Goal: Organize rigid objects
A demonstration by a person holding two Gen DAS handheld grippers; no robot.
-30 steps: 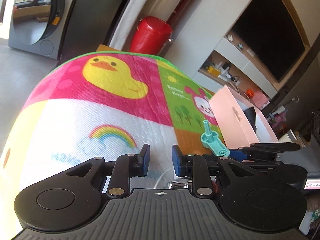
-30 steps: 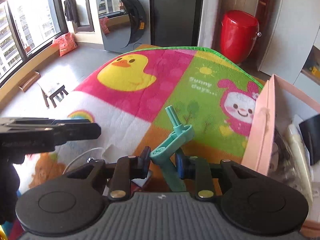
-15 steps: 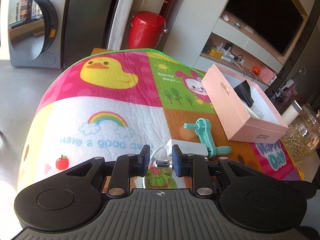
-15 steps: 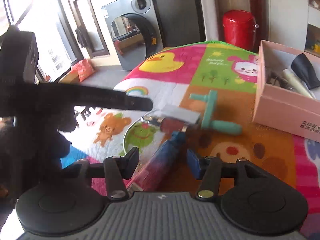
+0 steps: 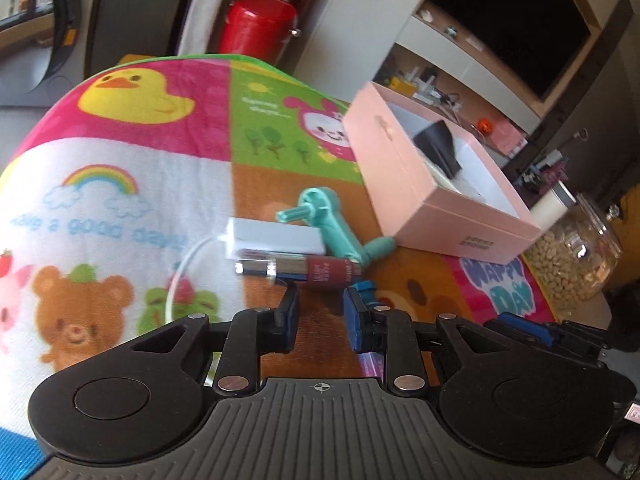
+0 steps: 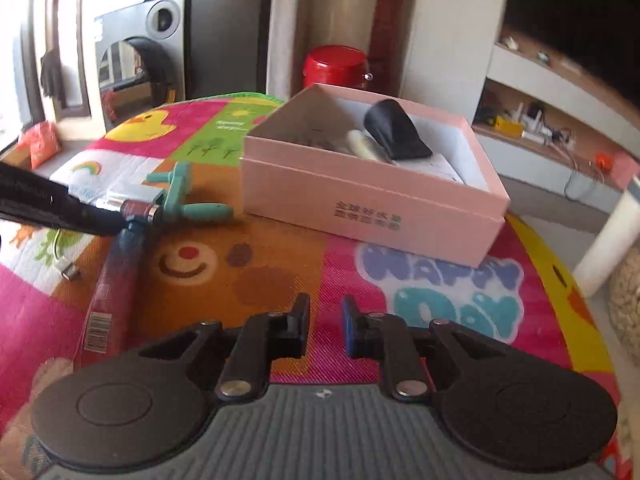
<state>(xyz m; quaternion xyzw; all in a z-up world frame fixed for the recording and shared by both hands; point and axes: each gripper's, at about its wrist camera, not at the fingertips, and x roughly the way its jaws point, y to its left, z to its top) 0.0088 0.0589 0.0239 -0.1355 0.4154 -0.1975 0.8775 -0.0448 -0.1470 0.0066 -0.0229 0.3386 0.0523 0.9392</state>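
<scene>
The right tool [image 6: 325, 330] hangs over the orange and pink part of the play mat [image 6: 248, 272] with its jaws drawn together and nothing between them; they have just been closing. The left tool [image 5: 320, 320] has its jaws narrowly apart, and I cannot tell whether they press on anything; nothing shows in the gap.

Taking the pink box [image 6: 372, 200] as landmark: it stands open on the mat, beyond the right tool, with a black pouch [image 6: 396, 132] and a pale tube inside. To the box's left lies the teal crank handle [image 6: 188, 204], clear of the box wall. Touching the handle on its far-left side are a white adapter [image 5: 276, 240] with its thin cable and a dark red lipstick tube [image 5: 312, 270]. A long red and blue tube [image 6: 114, 284] lies nearer the camera, left of the box. A glass jar [image 5: 576, 256] of pale beans stands right of the box.
</scene>
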